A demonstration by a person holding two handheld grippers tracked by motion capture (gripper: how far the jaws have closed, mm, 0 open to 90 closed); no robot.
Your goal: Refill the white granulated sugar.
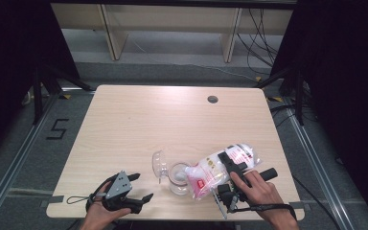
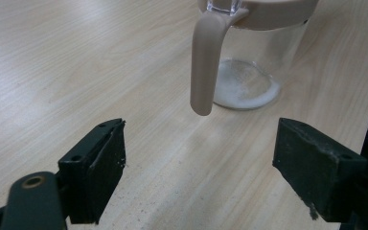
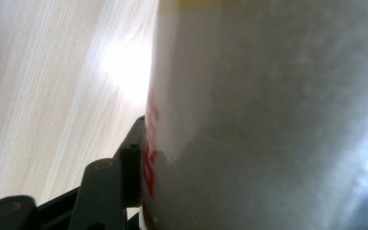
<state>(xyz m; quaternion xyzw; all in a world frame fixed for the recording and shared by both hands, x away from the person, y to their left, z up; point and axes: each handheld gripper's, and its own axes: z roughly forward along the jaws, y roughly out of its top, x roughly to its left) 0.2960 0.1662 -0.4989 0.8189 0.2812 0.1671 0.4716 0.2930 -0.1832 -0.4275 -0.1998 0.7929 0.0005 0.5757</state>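
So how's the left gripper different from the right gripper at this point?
The left gripper is open with nothing between its jaws, while the right gripper is clamped on the plastic bag of white powder. The left gripper rests low near the table's front edge; the right gripper holds the bag tilted over the clear jar. Both are hand-held.

- Ahead of the left tool (image 2: 199,167), bare worktop (image 2: 76,62) runs up to the jar (image 2: 249,72); the jar's handle (image 2: 203,62) hangs nearest.
- The open lid (image 1: 159,164) stands beyond the left tool.
- The bag (image 1: 218,168) fills the right tool (image 1: 234,165) and leans over the jar.
- Beyond both tools the worktop lies free.
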